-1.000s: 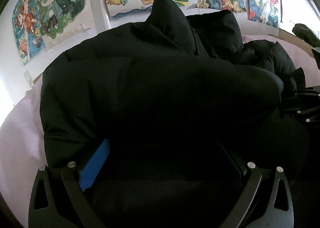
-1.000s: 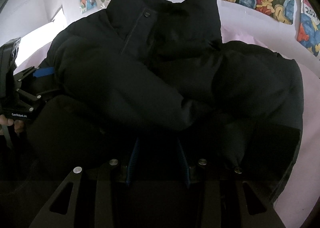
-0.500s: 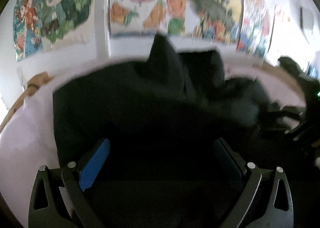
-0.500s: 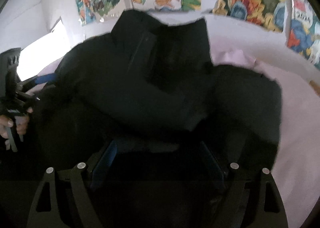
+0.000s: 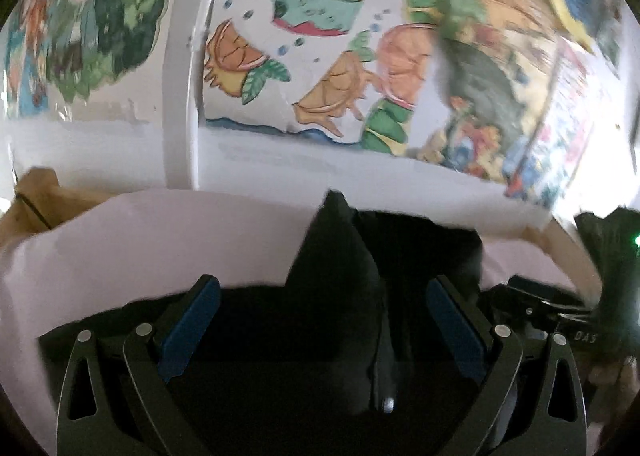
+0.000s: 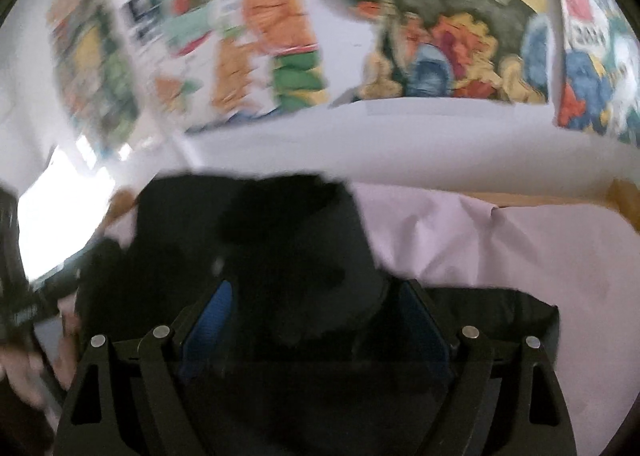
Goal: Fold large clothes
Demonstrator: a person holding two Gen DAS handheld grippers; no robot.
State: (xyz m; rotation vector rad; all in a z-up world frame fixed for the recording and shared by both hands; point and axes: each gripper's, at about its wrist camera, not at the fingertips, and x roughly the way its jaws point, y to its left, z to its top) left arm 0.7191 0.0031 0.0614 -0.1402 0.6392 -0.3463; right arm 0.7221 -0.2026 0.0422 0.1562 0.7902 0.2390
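The bulky black quilted puffer jacket (image 5: 336,336) lies in a heap on the pale lilac sheet (image 5: 160,240) that covers the work surface, its stand-up collar (image 5: 340,232) poking upward toward the wall. It looks soft and springy rather than stiff: padded fabric of this kind probably compresses under a pinch and puffs back when let go, and its smooth shell is likely slippery, so a shallow bite could slide off. It seems light for its bulk. A firmer hold would likely be at a seam, the hem or the collar edge, where the layers are thinner and stitched. The left gripper (image 5: 320,316) stands with its blue-padded fingers (image 5: 188,328) spread wide above the jacket, pinching nothing. The right gripper (image 6: 316,320) is likewise released, its blue pads (image 6: 212,312) apart with dark fabric showing between them but not clamped. No box, basket or other container can be made out, though both views are blurred. Behind the sheet, colourful painted paper posters (image 5: 320,47) hang on the white wall (image 5: 280,171).
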